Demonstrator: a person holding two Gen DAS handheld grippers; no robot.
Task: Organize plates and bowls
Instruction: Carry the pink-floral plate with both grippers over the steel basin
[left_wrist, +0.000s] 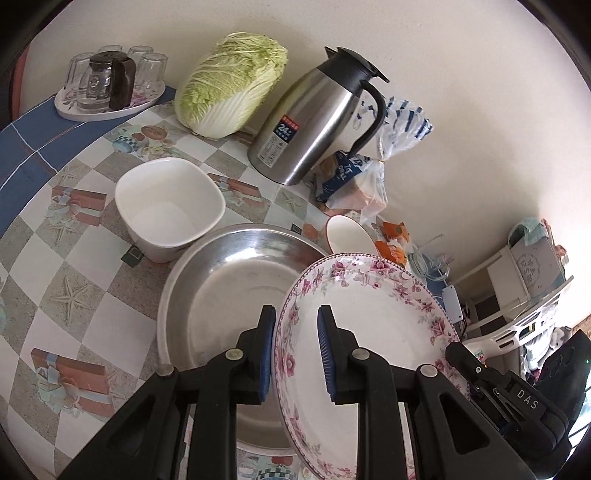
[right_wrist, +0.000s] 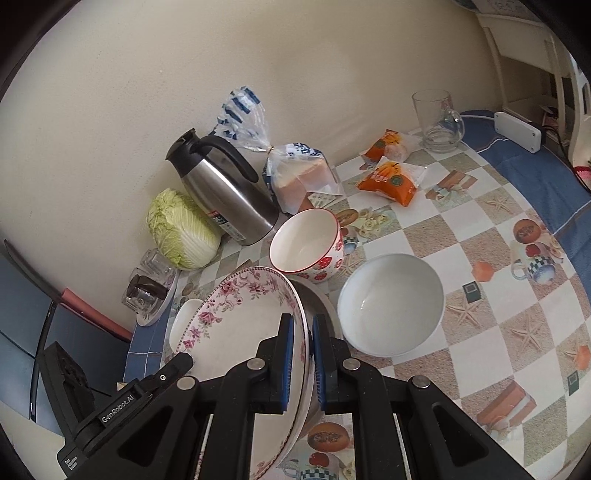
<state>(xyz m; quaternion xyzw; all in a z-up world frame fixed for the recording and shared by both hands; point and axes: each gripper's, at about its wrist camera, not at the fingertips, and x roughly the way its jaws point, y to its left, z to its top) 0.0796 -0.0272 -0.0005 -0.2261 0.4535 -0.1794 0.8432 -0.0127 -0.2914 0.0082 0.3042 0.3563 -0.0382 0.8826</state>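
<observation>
A floral-rimmed plate (left_wrist: 369, 317) (right_wrist: 236, 332) hangs tilted over a steel basin (left_wrist: 229, 280) (right_wrist: 319, 299), held from both sides. My left gripper (left_wrist: 297, 314) is shut on its near rim, and my right gripper (right_wrist: 303, 319) is shut on the opposite rim. Each gripper shows in the other's view: the right one (left_wrist: 480, 373), the left one (right_wrist: 173, 369). A white square bowl (left_wrist: 166, 206) (right_wrist: 184, 321) stands left of the basin. A red-patterned bowl (right_wrist: 306, 243) (left_wrist: 347, 232) sits behind the basin, and a white round bowl (right_wrist: 391, 302) sits to its right.
Along the wall stand a steel thermos jug (left_wrist: 317, 122), a cabbage (left_wrist: 229, 85), a bread bag (right_wrist: 299, 177), orange snack packets (right_wrist: 391, 181) and a glass mug (right_wrist: 437, 122). A tray of glasses (left_wrist: 110, 85) sits far left. The table edge curves at the right.
</observation>
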